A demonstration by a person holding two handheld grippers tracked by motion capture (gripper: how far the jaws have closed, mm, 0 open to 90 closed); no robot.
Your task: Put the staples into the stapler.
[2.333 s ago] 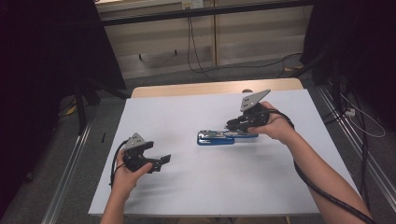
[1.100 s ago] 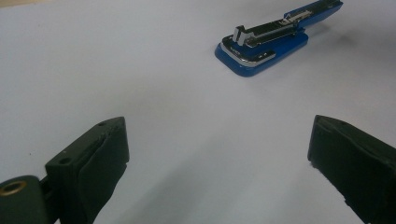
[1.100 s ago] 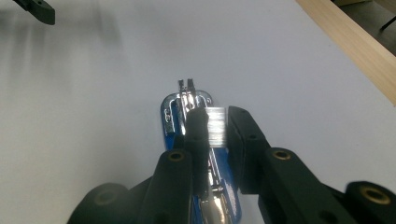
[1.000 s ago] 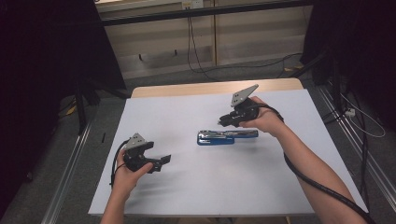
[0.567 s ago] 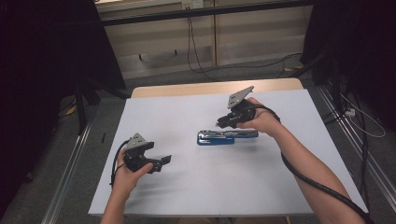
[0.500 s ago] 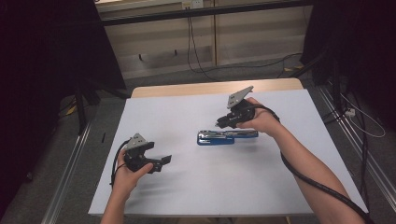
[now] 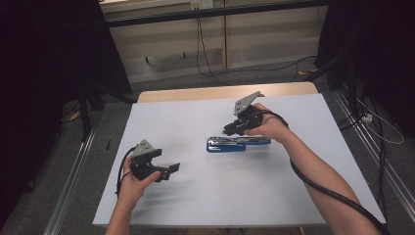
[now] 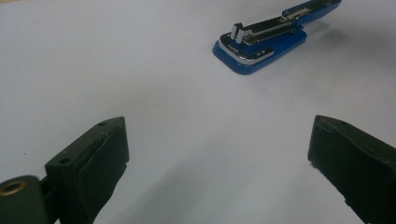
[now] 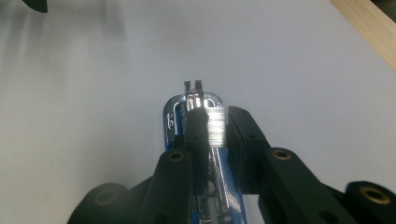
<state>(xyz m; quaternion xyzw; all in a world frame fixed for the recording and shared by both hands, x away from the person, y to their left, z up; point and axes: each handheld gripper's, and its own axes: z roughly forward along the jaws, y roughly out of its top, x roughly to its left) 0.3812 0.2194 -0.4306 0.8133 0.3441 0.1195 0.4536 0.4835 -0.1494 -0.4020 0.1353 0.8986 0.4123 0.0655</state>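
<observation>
A blue plastic stapler with its chrome metal staple channel lying open (image 7: 235,143) is lying flat near the middle of the white counter (image 7: 195,205), a little toward its far edge. The right gripper (image 9: 211,128) is closing its black fingers on a small shiny strip of staples (image 9: 215,127), just above the open channel. If the strip is tilting while going down, it could, I think, jam or slip out of the fingers. The left gripper (image 7: 169,170) is hovering near the counter's left edge with fingers wide apart, empty, well apart from the stapler.
</observation>
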